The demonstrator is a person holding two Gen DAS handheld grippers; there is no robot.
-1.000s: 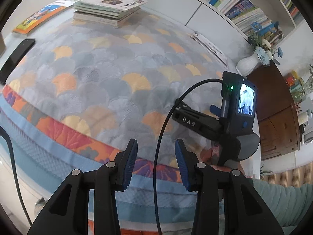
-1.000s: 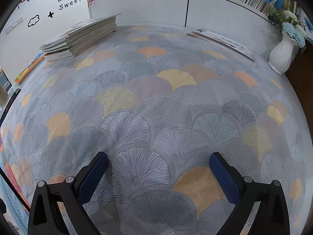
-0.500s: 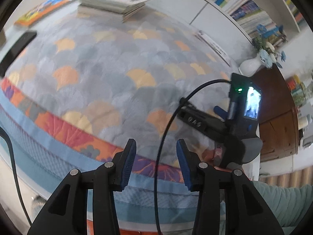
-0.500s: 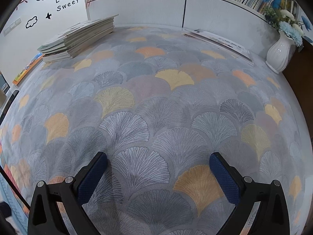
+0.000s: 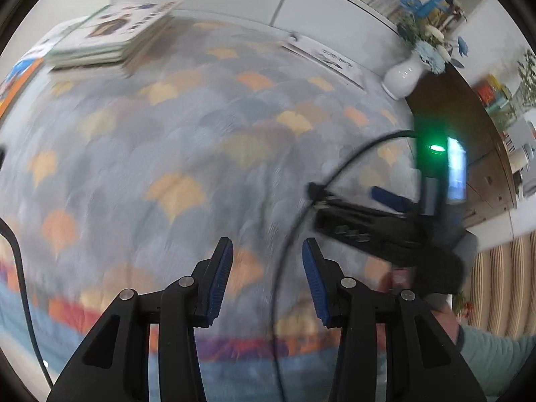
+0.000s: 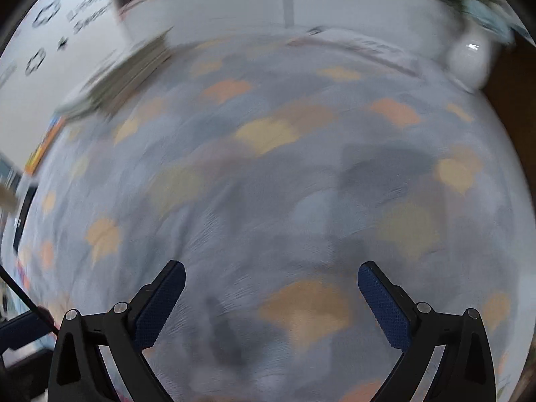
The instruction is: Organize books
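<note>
White vase (image 5: 403, 78) beside flat book (image 5: 330, 60), book stack (image 5: 114, 38) well apart.

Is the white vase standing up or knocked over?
Standing up. The vase sits upright beside the bed's corner, with blue flowers sticking out on top.

No legible text (motion blur)

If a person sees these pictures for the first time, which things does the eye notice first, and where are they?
First comes the quilt with its fan pattern in grey and orange, filling both views. Next is the stack of books at its far left corner, and the white vase with blue flowers at the far right. Both grippers stand open and empty: the left gripper narrowly, the right gripper wide.
</note>
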